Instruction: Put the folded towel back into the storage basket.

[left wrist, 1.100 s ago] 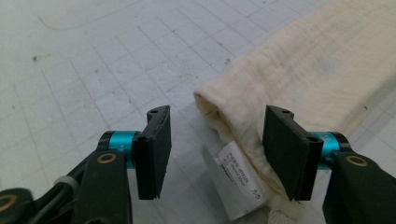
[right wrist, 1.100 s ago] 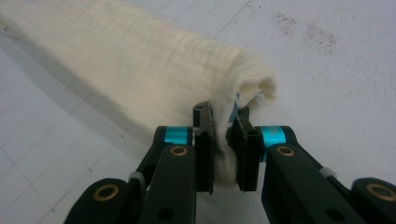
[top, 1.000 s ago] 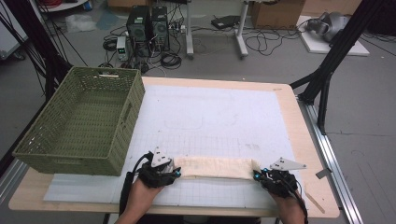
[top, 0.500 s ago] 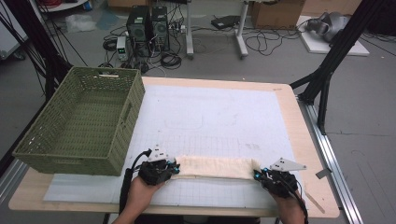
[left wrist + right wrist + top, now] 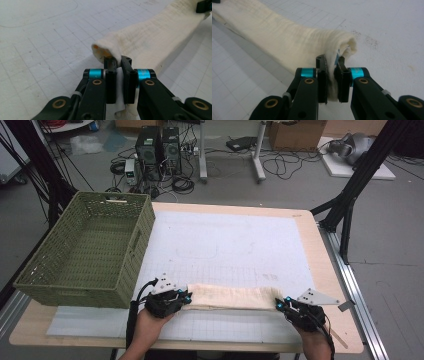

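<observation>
Nearest us, our left tongs pinch one end of the cream cloth, and our right tongs are clamped on its other end. The cloth is stretched in a long folded strip between them along the near edge of the white gridded mat. Farther left on the table stands a green basket.

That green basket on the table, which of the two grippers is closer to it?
Left. The left gripper, pinching one end of the cream cloth, sits just off the green basket's near right corner. The right gripper clamps the cloth's other end, far across the table.
</observation>
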